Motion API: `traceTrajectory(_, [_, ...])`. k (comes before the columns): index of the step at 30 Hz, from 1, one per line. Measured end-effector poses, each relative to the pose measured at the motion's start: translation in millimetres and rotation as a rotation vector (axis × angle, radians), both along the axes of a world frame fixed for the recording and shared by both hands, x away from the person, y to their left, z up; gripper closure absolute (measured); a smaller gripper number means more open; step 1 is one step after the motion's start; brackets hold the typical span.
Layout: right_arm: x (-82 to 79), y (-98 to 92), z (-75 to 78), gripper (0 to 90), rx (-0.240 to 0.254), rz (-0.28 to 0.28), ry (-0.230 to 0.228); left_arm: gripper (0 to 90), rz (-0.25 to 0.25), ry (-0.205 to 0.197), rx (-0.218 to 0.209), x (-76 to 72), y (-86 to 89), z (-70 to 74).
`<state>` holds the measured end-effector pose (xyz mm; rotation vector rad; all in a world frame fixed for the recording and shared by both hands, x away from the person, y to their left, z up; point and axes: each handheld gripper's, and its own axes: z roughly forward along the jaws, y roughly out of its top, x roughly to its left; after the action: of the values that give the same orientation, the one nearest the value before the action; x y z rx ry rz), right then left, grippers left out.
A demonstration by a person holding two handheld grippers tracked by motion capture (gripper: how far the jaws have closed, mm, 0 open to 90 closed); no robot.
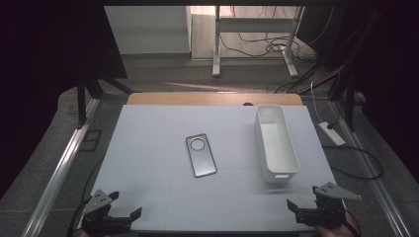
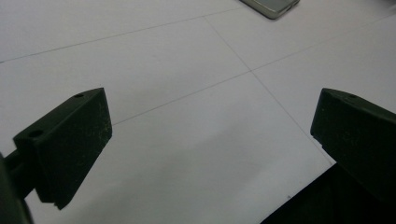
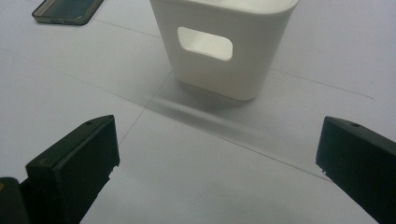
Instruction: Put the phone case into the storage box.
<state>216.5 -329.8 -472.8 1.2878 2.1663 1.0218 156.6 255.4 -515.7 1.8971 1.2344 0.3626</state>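
A clear grey phone case [image 1: 200, 155] with a round camera cutout lies flat in the middle of the white table sheet [image 1: 158, 187]. To its right stands a narrow white bin [image 1: 279, 176] with a handle slot in its near end; it looks empty. My left gripper [image 1: 126, 204] rests at the near left corner, open, nothing between its jaws. At the near right corner my right gripper [image 1: 303, 196] is open too. In the left gripper view the gripper [image 2: 210, 135] faces bare sheet, with the case's corner [image 2: 273, 7] at the top. The right gripper [image 3: 219, 158] faces the bin's end [image 3: 261, 51], with the case [image 3: 65, 10] at far left.
A wooden tabletop edge [image 1: 212, 98] shows beyond the sheet. Metal rails [image 1: 59, 168] run along both sides. A power strip [image 1: 332, 133] and cables lie on the floor at right, and a desk frame [image 1: 216, 44] stands behind.
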Motion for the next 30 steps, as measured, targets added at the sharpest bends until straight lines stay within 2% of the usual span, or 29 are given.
traceTrajectory(3, [-0.3,1.2,0.0,0.0,-0.009,0.004,-0.006,0.0,-0.013,0.000,-0.013,2.5,-0.8,1.5])
traceTrajectory(11, [0.4,1.4,-0.1,0.0,-0.009,0.004,-0.007,0.0,-0.013,-0.011,0.021,8.5,-3.8,6.7])
traceTrajectory(19, [-0.3,2.1,0.2,0.0,-0.008,0.007,-0.015,0.0,-0.022,-0.017,0.012,16.2,-6.4,10.8])
traceTrajectory(24, [-0.2,2.4,0.5,0.0,-0.017,0.010,-0.014,0.0,-0.039,0.005,0.024,26.4,-9.6,13.6])
traceTrajectory(30, [-0.2,3.3,0.2,0.0,-0.017,0.017,-0.019,0.0,-0.058,0.010,0.026,36.6,-14.8,17.6])
